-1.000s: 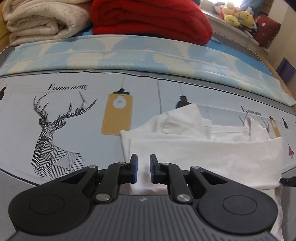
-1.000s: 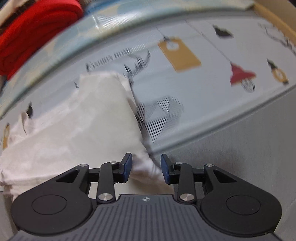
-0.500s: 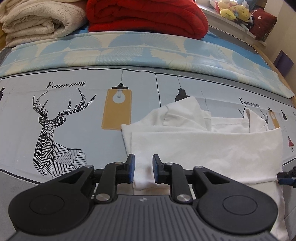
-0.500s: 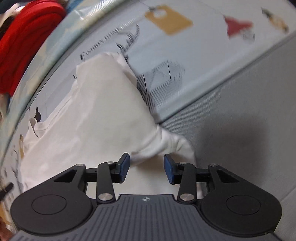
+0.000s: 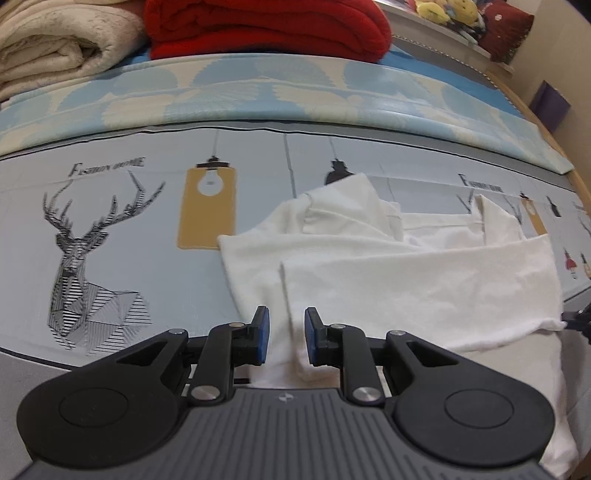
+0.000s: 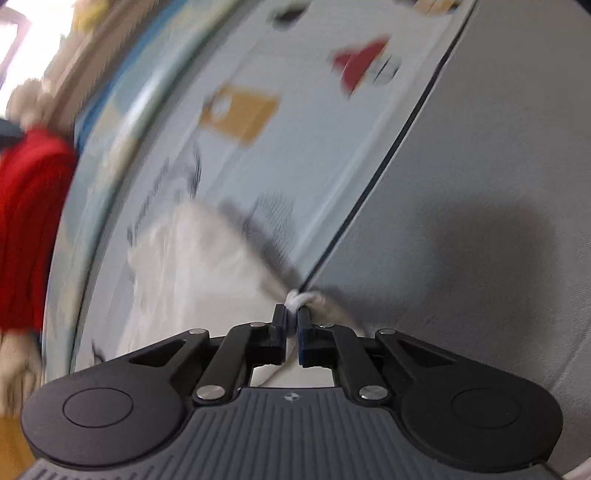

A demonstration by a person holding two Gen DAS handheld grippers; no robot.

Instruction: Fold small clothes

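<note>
A white garment (image 5: 406, 280) lies partly folded on the printed bed sheet (image 5: 110, 221), with a long folded layer across its front. My left gripper (image 5: 287, 334) hovers over the garment's near left part. Its blue pads stand apart, and a fold edge runs under the gap without being pinched. In the right wrist view, which is tilted and blurred, my right gripper (image 6: 291, 325) is closing its jaws on a bunched corner of the white garment (image 6: 192, 266). That corner pokes out between the pads, at the line where the printed sheet meets the grey band (image 6: 480, 184).
A red blanket (image 5: 266, 26) and a cream blanket (image 5: 55, 44) are stacked at the head of the bed, behind a blue leaf-patterned pillow strip (image 5: 295, 92). Plush toys (image 5: 443, 9) sit at the far right. The wooden bed edge (image 5: 576, 184) runs down the right side.
My right gripper rolled sideways, slid to the garment's corner and closed on it. My left gripper widened slightly and stayed over the near left of the cloth.
</note>
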